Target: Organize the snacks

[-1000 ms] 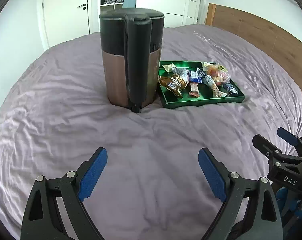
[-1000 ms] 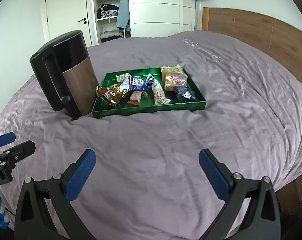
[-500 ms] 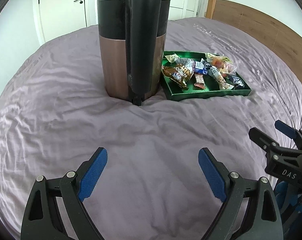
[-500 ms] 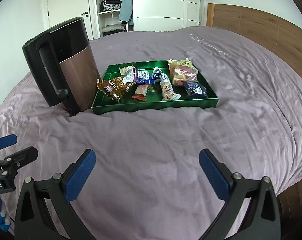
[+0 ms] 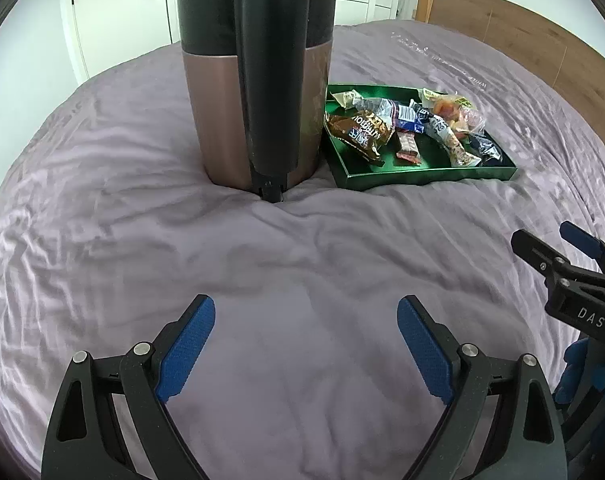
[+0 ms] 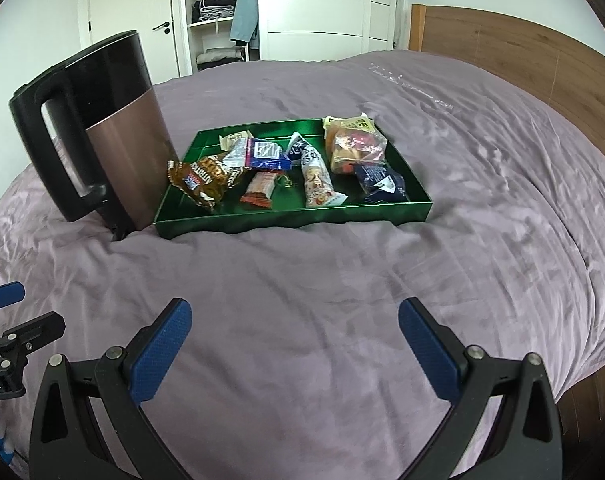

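A green tray [image 6: 294, 222] [image 5: 430, 174] lies on the purple bedspread and holds several wrapped snacks: a brown packet [image 6: 200, 178] [image 5: 360, 132], a blue-and-white packet [image 6: 264, 154], a small orange bar [image 6: 260, 190], a long white packet [image 6: 316, 178], a clear bag of orange pieces [image 6: 352, 146] and a dark blue packet [image 6: 380, 182]. My left gripper [image 5: 304, 344] hangs open over bare bedspread, short of the kettle. My right gripper [image 6: 292, 346] is open too, well in front of the tray. Nothing is between either pair of fingers.
A tall copper-and-black kettle [image 5: 258, 80] [image 6: 98, 140] stands against the tray's left side, handle toward my left gripper. A wooden headboard [image 6: 522, 60] runs along the right. An open wardrobe with folded clothes [image 6: 218, 20] and a white door stand behind the bed.
Both grippers have come lower and closer to the kettle and tray, which now look larger. Both stay open and nothing has been touched.
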Tool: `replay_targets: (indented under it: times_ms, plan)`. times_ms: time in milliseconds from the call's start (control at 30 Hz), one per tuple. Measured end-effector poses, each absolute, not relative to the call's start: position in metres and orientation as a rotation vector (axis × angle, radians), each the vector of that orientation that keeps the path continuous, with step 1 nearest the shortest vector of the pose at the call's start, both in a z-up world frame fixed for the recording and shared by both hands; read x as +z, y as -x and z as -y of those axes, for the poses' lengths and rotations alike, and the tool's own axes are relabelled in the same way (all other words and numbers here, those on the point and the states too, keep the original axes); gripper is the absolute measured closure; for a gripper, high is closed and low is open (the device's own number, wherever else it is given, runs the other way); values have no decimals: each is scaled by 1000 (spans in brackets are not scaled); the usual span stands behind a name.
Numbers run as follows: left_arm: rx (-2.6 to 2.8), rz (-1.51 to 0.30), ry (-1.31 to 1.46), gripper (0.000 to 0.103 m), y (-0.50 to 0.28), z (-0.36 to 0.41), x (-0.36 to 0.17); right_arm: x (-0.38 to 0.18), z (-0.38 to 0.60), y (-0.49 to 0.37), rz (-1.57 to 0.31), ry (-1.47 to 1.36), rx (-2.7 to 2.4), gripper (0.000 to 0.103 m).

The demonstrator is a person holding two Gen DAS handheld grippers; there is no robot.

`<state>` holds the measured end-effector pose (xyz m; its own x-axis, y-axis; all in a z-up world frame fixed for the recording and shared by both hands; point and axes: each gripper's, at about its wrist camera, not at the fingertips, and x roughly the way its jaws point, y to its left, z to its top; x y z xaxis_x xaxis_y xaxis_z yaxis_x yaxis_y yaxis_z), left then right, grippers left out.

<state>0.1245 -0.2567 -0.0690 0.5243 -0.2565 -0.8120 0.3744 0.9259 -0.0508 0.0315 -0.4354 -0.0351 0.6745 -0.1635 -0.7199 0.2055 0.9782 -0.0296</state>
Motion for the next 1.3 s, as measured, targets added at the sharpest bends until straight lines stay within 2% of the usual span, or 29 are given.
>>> replay_targets:
  times_ms: [1300]
  plan:
    - [-357, -992, -156, 14, -146, 265, -89, -56, 480, -52, -839, -46, -223, 0]
